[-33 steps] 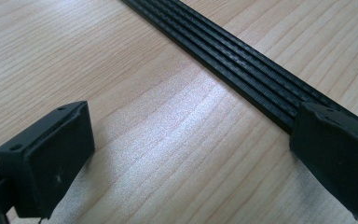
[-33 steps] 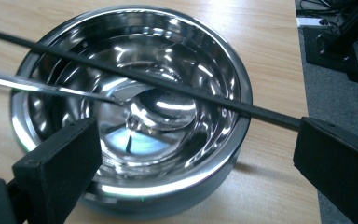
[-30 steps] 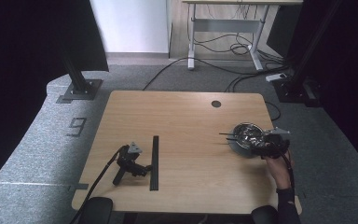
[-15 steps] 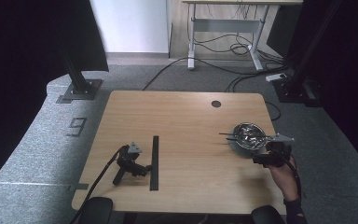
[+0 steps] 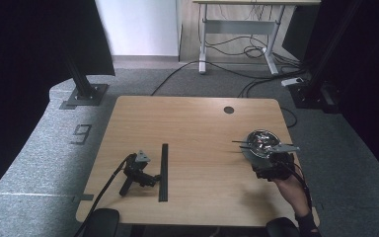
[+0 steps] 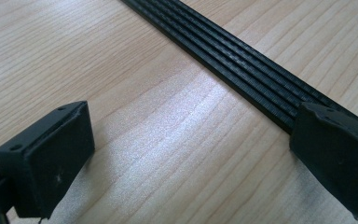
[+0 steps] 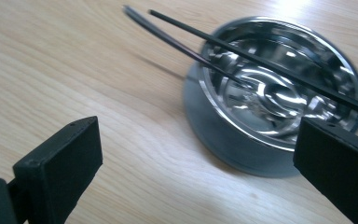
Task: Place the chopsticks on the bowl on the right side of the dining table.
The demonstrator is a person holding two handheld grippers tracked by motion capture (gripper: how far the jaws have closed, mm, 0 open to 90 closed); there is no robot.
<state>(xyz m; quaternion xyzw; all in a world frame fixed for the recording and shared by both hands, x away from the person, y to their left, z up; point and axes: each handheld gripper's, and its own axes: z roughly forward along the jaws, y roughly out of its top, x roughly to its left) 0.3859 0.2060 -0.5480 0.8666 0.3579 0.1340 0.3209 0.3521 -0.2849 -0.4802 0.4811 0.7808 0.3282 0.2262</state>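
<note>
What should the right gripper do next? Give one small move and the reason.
Probably ease the right gripper forward toward the bowl. Its jaws stand open and hold nothing, the bowl lies just ahead, and the chopsticks rest across its rim with their ends out over the table.

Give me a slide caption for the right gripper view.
Open right claw faces a steel bowl with two thin sticks across its rim.

Count of things on the table

One wooden table (image 5: 192,123) carries one shiny metal bowl (image 5: 260,143), two thin dark sticks (image 7: 261,58) laid across that bowl, and one long black ribbed strip (image 5: 164,172). There are two grippers, the left gripper (image 5: 150,178) and the right gripper (image 5: 269,165), and one hand (image 5: 292,190) in sight.
</note>
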